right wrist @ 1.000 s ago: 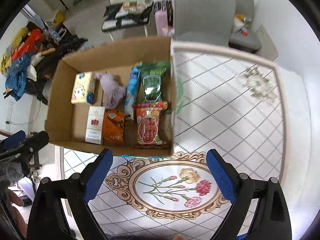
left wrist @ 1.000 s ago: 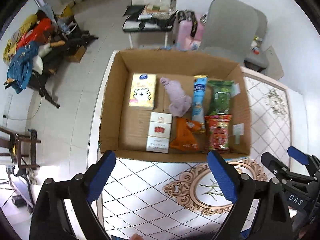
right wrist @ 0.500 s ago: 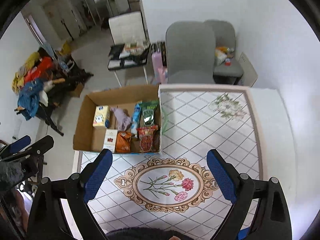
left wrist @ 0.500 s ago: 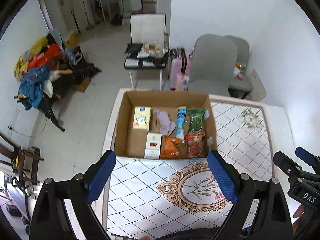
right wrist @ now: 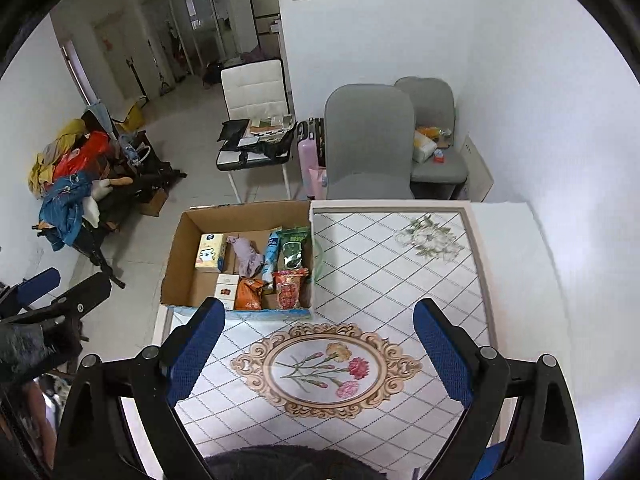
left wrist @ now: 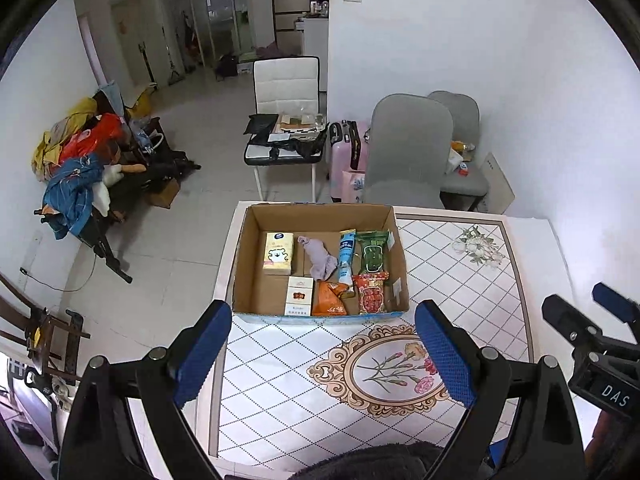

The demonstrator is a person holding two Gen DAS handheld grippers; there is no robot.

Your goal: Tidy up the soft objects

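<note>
Both grippers, left gripper (left wrist: pixel 324 352) and right gripper (right wrist: pixel 320 350), hover jaws wide apart, empty, above the table (left wrist: pixel 460 280), cardboard box (left wrist: pixel 320 212) packed.

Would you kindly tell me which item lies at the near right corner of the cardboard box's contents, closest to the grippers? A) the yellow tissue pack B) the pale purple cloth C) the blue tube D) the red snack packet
D: in the left wrist view the red snack packet lies against the near wall of the cardboard box, rightmost in the front row, just in front of the green packet.
</note>
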